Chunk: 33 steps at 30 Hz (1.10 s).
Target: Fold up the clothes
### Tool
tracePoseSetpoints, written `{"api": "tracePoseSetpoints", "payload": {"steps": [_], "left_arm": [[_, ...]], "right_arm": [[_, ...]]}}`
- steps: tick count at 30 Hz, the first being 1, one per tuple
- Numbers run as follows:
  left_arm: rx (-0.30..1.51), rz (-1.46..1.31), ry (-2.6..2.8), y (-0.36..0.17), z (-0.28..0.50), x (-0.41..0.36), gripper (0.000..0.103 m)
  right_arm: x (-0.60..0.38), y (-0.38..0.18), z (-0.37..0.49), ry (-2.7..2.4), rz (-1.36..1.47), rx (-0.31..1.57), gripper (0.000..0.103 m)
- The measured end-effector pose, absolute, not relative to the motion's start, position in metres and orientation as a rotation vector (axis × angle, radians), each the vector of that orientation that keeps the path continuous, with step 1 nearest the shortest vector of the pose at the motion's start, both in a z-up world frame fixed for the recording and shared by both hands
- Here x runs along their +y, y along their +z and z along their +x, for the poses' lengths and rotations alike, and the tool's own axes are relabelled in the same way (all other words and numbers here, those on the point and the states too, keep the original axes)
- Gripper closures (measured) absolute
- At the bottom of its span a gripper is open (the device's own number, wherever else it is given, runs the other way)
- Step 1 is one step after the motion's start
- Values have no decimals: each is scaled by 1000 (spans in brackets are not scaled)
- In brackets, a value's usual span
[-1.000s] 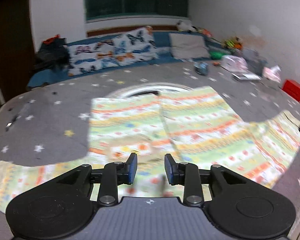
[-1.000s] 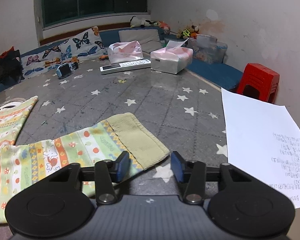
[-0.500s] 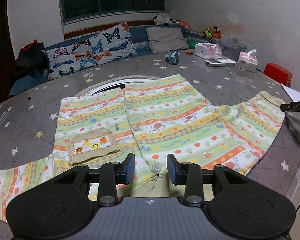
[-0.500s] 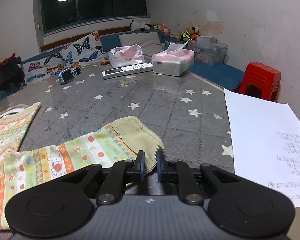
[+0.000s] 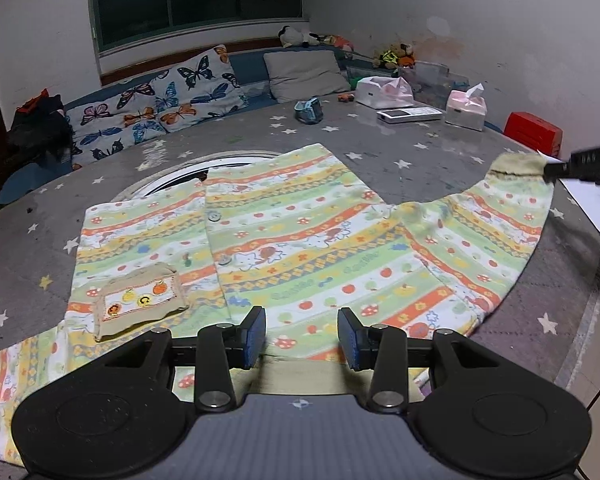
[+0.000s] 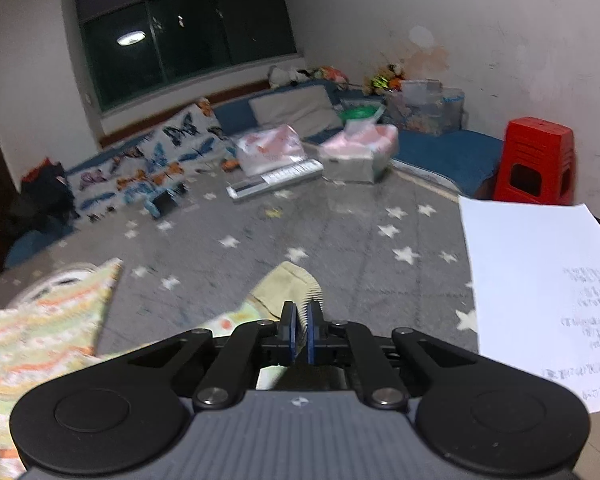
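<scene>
Shirt (image 5: 300,248) flat; R gripper (image 6: 299,334) pinches cuff (image 6: 288,288) beside paper (image 6: 540,288); L gripper (image 5: 302,334) jaws wide

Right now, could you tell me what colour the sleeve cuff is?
Plain beige-tan cuff, clearest in the left wrist view.

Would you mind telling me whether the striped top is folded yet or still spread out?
Mostly spread: the striped top lies flat on the table, buttons showing. Only its sleeve cuff is raised, pinched in the right tool.
</scene>
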<state>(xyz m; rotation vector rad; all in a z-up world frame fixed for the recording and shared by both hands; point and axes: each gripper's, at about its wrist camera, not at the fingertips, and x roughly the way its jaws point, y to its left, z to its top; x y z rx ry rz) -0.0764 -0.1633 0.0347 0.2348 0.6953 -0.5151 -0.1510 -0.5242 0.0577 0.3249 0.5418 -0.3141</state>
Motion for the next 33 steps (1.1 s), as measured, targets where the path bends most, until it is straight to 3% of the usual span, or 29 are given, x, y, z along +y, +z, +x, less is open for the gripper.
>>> {"api": "tracePoseSetpoints", "payload": {"steps": [19, 33], "left_arm": [[662, 125, -420, 41, -86, -103, 52], [665, 52, -324, 39, -97, -53, 51]], "right_arm": [[-375, 156, -132, 198, 232, 402, 99], [-234, 113, -94, 467, 39, 577, 99]]}}
